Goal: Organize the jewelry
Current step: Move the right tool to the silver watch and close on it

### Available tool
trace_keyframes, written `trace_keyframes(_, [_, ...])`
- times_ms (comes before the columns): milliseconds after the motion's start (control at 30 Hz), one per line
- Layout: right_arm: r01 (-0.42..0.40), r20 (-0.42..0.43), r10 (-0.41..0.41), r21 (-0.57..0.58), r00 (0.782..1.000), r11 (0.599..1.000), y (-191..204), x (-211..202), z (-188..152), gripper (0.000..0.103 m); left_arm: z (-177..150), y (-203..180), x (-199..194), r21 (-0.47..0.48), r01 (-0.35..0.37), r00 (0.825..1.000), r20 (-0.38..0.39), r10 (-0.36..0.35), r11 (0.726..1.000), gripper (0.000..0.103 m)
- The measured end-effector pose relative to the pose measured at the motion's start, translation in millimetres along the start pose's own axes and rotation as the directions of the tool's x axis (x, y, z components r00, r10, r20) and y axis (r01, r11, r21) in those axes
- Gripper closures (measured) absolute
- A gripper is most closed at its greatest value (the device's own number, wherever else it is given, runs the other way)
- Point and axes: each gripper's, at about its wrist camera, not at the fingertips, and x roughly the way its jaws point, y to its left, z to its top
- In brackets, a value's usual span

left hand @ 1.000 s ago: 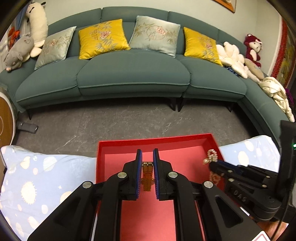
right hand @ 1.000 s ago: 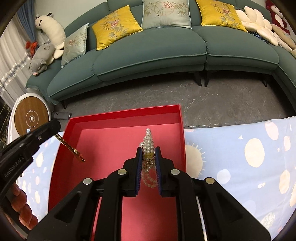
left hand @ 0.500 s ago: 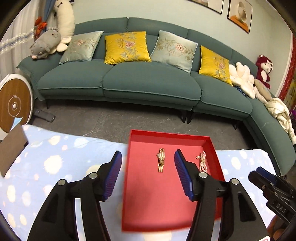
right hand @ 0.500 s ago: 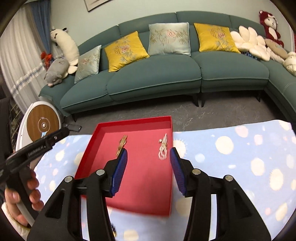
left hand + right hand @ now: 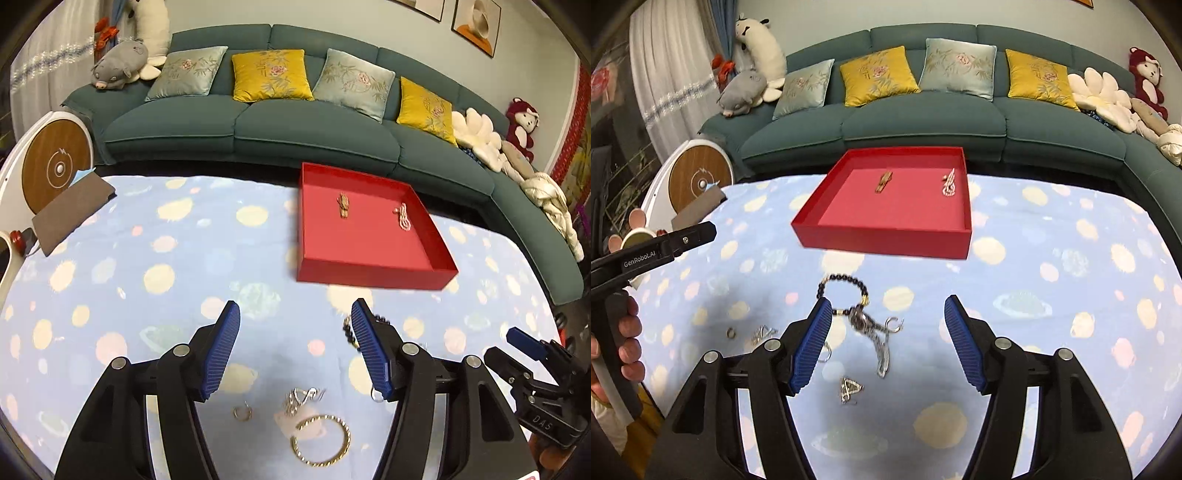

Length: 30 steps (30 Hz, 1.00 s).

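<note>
A red tray (image 5: 369, 275) (image 5: 886, 242) stands at the far side of the blue spotted cloth. In it lie a gold bracelet (image 5: 344, 206) (image 5: 884, 182) and a pearl bracelet (image 5: 403, 218) (image 5: 949, 182). My left gripper (image 5: 294, 306) is open and empty, over a gold bangle (image 5: 320, 439), a silver chain (image 5: 301, 397) and a small ring (image 5: 242, 412). My right gripper (image 5: 887, 302) is empty, its jaws opening, above a dark bead bracelet (image 5: 842, 291), a silver watch (image 5: 875, 332) and a silver pendant (image 5: 849, 387). Each gripper shows at the other view's edge.
A teal sofa (image 5: 295, 125) with cushions and plush toys runs behind the table. A brown pad (image 5: 70, 214) lies at the cloth's far left corner, beside a round white and wooden device (image 5: 55, 166). A hand (image 5: 628, 332) holds the left gripper's handle.
Both grippers let go of the gold and pearl bracelets in the tray, opened, and drew back toward the near side of the table, over the loose jewelry.
</note>
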Motion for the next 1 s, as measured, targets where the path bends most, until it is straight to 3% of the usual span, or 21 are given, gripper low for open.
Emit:
trace_keyframes(333, [-0.020, -0.107, 0.016, -0.041, 0.994, 0.999, 17, 56, -27, 0.042, -51, -15, 30, 0.104, -0.011, 0.997, -0.069, 0.018, 0.995, 0.043])
trace_keyframes(667, [-0.022, -0.140, 0.010, -0.084, 0.990, 0.996, 35, 80, -25, 0.042, -57, -13, 37, 0.127, -0.030, 0.996, -0.075, 0.039, 0.991, 0.043])
trace_keyframes(1000, [-0.023, -0.153, 0.007, -0.101, 0.988, 0.995, 38, 85, -24, 0.042, -56, -3, 38, 0.085, -0.040, 0.995, -0.086, 0.048, 0.996, 0.043])
